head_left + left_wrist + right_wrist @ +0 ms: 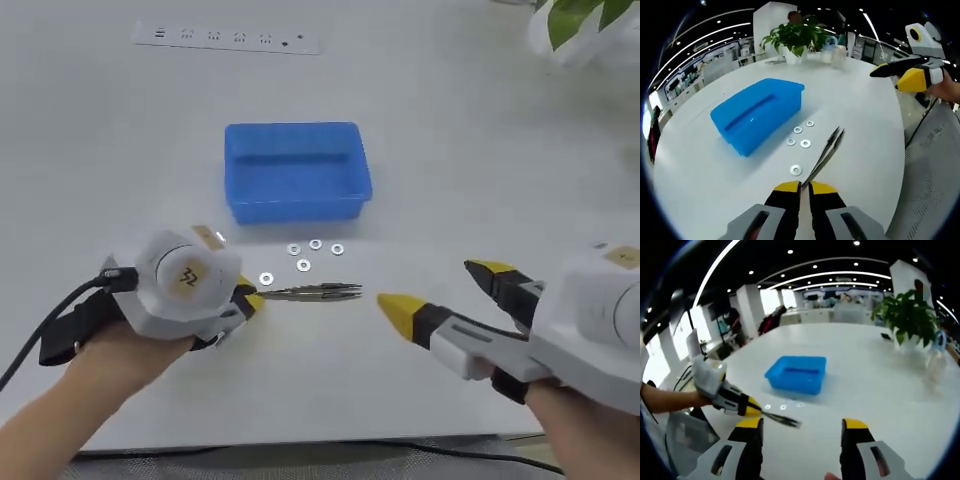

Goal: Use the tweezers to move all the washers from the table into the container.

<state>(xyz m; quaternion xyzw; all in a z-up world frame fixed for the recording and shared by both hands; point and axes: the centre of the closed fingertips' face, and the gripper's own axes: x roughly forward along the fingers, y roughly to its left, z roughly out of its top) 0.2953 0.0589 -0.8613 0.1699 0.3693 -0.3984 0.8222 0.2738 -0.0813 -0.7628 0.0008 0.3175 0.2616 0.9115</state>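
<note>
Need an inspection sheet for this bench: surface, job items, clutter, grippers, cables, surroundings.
Surface: white table, clean and flat.
Job's things: blue container, no washers seen inside. Five washers lie on the table just in front of it. The tweezers point towards the right gripper, with their tips beside the washers.
Clutter: power strip at the far edge.
Grippers: left gripper shut on the tweezers' rear end; right gripper open, holding nothing.
Cables: black cable runs from the left gripper.
Surroundings: potted plant on the far corner of the table; open hall with ceiling lights.

Bright overhead light, soft shadows, fisheye edges
</note>
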